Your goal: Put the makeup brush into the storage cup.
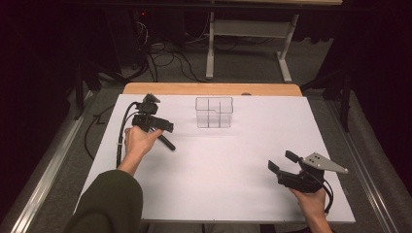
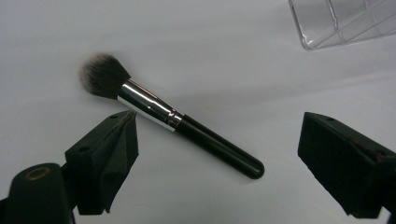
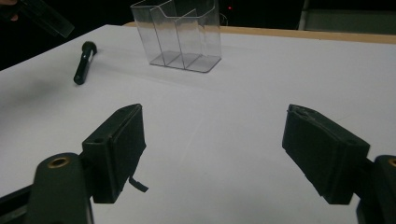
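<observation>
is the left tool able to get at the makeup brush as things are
Probably yes. The left tool hangs open right over the makeup brush, which lies flat on the white table between its jaws; the clear organizer stands off to the side, nothing blocking.

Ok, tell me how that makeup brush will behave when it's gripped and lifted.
The makeup brush looks rigid along its handle, so it should lift straight. Its round glossy handle may roll or slip between the left tool's open jaws. The soft bristles would likely squash; gripping the handle seems safer.
</observation>
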Demonstrator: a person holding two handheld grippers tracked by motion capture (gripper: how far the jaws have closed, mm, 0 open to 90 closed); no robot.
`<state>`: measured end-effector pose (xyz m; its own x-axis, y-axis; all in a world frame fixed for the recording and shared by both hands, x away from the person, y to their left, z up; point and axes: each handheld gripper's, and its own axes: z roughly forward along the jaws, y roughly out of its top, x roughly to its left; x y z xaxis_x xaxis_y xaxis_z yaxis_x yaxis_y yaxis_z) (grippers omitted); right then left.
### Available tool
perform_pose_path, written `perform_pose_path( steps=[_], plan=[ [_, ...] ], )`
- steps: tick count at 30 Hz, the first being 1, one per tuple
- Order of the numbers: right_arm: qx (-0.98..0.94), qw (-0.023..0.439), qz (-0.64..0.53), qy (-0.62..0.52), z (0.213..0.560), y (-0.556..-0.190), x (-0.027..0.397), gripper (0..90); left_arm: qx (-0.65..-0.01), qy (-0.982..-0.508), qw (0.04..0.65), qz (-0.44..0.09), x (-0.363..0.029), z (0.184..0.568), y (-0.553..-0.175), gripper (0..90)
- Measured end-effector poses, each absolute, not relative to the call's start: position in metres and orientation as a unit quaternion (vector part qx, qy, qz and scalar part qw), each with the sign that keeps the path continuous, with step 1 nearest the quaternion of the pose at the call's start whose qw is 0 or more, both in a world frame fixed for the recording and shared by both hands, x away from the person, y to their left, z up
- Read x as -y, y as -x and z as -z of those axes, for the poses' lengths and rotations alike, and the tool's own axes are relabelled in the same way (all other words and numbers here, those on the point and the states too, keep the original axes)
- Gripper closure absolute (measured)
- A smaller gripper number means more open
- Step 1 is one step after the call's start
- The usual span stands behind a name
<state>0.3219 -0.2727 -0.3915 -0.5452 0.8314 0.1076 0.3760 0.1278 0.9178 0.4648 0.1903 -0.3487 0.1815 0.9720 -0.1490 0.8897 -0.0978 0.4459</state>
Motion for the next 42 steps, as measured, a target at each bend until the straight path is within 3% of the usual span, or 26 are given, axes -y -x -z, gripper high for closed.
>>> perform_pose_path(
  steps=[42],
  plan=[
    [-0.718, 0.223, -0.509, -0.420, 0.391, -0.322, 0.273, 22.9, -0.670, -0.719, 0.176, -0.053, -0.189, 0.390, -0.481, 11.4]
  ],
)
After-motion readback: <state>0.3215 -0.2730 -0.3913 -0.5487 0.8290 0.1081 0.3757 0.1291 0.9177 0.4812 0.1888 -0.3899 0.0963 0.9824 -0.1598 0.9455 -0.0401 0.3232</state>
